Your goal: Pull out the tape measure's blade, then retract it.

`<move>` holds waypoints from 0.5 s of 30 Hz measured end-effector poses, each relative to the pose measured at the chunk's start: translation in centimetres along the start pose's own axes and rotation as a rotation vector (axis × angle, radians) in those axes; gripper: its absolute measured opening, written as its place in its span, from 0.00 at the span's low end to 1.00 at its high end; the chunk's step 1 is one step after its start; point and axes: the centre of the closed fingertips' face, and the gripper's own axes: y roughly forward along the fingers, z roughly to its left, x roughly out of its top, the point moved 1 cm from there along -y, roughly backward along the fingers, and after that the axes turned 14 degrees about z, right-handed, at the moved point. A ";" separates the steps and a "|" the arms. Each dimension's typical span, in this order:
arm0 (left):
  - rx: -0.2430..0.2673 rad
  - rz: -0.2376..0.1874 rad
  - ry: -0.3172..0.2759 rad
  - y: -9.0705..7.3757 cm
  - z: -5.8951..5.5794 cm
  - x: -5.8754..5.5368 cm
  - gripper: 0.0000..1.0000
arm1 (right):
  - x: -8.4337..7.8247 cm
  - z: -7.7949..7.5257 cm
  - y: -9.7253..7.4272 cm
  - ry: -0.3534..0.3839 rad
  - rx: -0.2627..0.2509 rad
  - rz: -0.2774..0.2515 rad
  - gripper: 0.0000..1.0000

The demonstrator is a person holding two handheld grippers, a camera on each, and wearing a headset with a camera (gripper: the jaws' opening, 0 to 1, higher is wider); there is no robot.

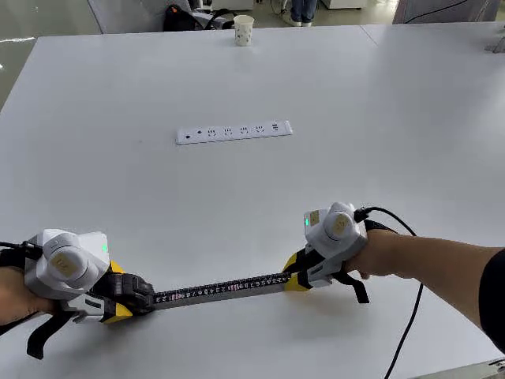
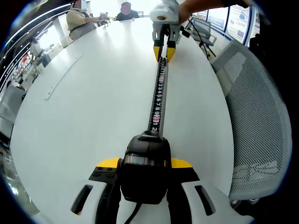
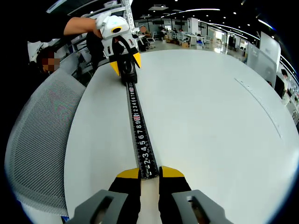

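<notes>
The black tape measure case sits between the yellow-tipped jaws of my left gripper, which is shut on it near the table's front edge. Its black blade with white numbers runs flat over the white table to my right gripper, which is shut on the blade's end. In the left gripper view the blade reaches away to the right gripper. In the right gripper view the blade starts between my jaws at its hook end and leads to the case in the left gripper.
A white power strip lies at mid table. A paper cup stands at the far edge. A grey mesh chair sits beside the table's near edge. A black cable trails from the right gripper.
</notes>
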 end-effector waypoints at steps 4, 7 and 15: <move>0.000 -0.001 -0.001 0.0 0.0 0.0 0.32 | -0.4 -0.1 -0.1 0.006 -0.003 0.001 0.10; 0.000 -0.002 -0.001 -0.1 0.0 0.1 0.32 | -0.5 -0.1 -0.2 0.009 -0.004 0.000 0.10; 0.005 -0.011 -0.006 -0.2 -0.1 0.1 0.32 | -0.4 -0.1 -0.2 0.008 -0.006 0.001 0.10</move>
